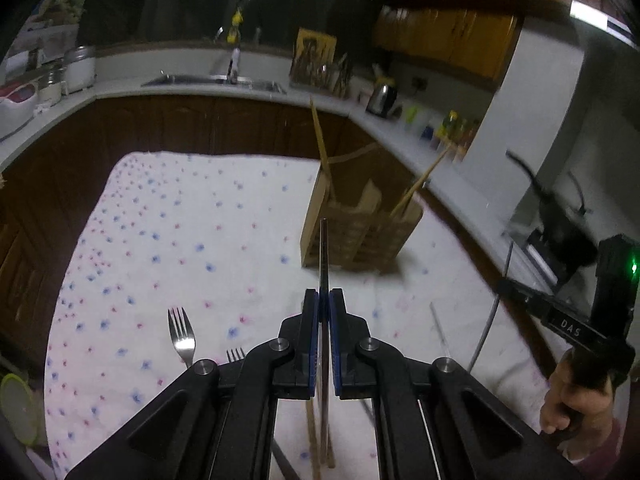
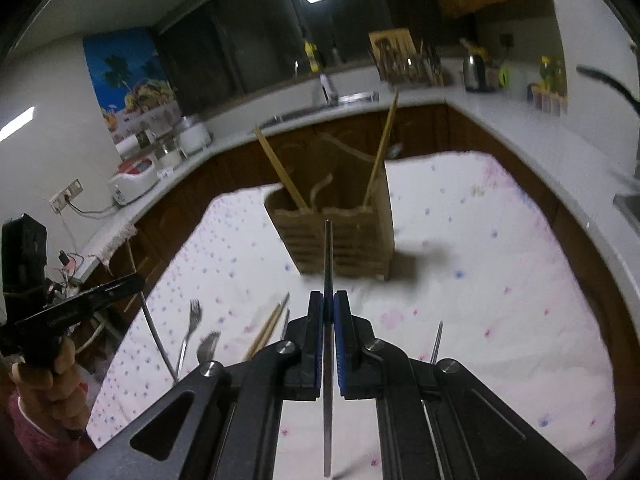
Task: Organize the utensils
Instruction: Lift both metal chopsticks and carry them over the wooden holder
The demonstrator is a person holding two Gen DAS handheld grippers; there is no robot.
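1. The wooden utensil holder stands ahead of my left gripper and a little to the right; two wooden chopsticks lean inside it.
2. In the right wrist view the same wooden utensil holder is straight ahead of my right gripper.
3. A fork lies on the flowered cloth of the counter, below and to the left of my left gripper, with a second fork just beside it.
4. More wooden chopsticks and forks lie left of my right gripper, and a thin metal chopstick lies to its right.
5. Both grippers point forward and downward over the cloth; my right hand and left hand grasp the handles.
6. My left gripper is closed tight on a thin metal chopstick, which sticks out toward the holder.
7. My right gripper is also closed narrow, holding another thin metal chopstick between the blue pads.
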